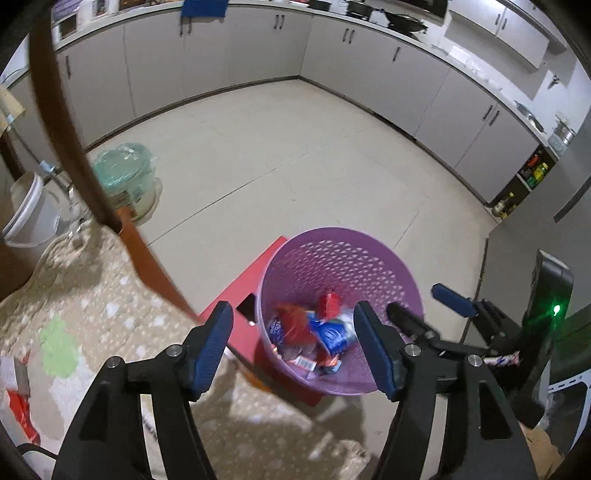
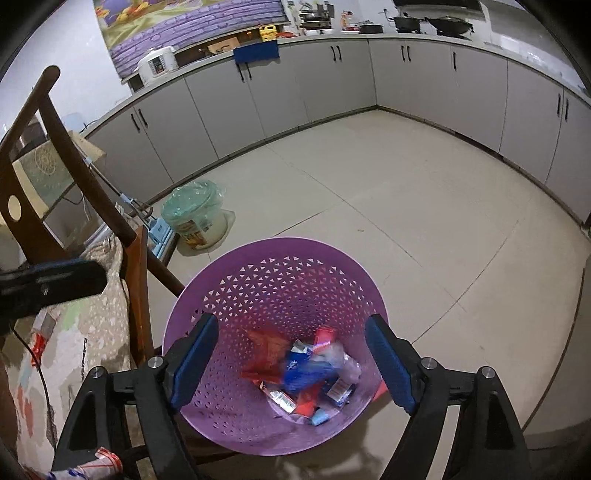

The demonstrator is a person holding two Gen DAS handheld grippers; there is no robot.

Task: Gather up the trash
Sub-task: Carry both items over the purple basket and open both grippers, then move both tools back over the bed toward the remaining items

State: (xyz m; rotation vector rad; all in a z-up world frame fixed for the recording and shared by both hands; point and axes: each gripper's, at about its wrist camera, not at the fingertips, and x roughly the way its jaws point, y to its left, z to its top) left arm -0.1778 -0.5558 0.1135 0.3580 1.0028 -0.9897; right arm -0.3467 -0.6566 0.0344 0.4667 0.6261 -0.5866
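You cannot make out the wrappers in the purple basket (image 1: 340, 258): the heap of trash (image 1: 314, 332) at its bottom is smeared by blur, only red, blue and white patches show, and no print is legible. Your left gripper's right finger (image 1: 373, 347) covers part of the basket's near rim. The red stool (image 1: 240, 288) under it is mostly hidden by the basket. In the right wrist view the chair (image 2: 74, 177) is cut off by the left edge, and a crumpled wrapper (image 2: 92, 467) runs out of the bottom edge. The items on the far worktop (image 2: 332, 35) are too small to name.
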